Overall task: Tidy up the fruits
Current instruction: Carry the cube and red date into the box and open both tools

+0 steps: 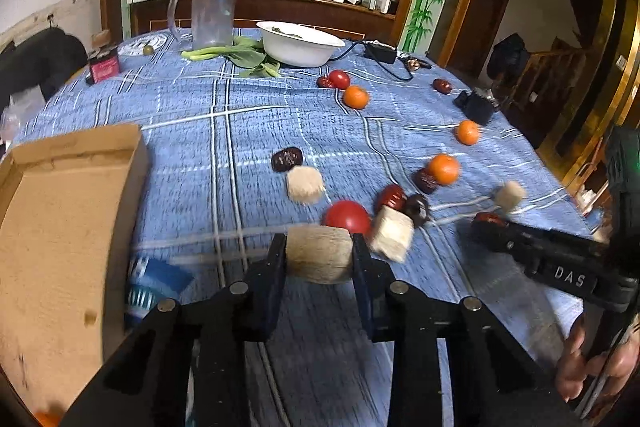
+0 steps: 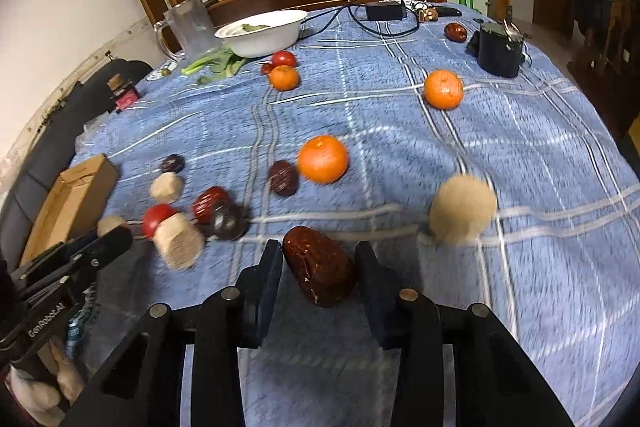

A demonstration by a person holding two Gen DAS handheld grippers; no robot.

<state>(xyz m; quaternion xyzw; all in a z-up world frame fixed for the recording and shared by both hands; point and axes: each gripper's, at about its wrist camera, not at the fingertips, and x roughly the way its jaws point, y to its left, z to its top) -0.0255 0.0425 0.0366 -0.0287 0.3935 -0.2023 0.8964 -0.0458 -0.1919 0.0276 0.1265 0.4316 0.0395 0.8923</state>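
My left gripper [image 1: 319, 245] is shut on a beige fibrous chunk [image 1: 319, 259], held above the blue checked tablecloth [image 1: 240, 131]; it shows from the right wrist view [image 2: 108, 239] too. My right gripper [image 2: 318, 253] has its jaws around a dark red date [image 2: 320, 269] with a small gap on the right side. Oranges [image 2: 322, 159] [image 2: 443, 89] [image 2: 284, 77], red tomatoes [image 1: 347, 217] [image 2: 284, 59], more dates [image 2: 282, 177] and beige chunks [image 2: 463, 209] [image 1: 305, 184] lie scattered. An open cardboard box [image 1: 60, 227] sits at the left.
A white bowl [image 1: 298, 45] with greens, leafy vegetables [image 1: 240, 55], a clear pitcher [image 1: 210, 13], a pink-labelled jar [image 1: 103, 65], a black adapter with cable [image 2: 384, 11] and a black device [image 2: 500, 49] stand at the far side. A blue packet [image 1: 156, 283] lies beside the box.
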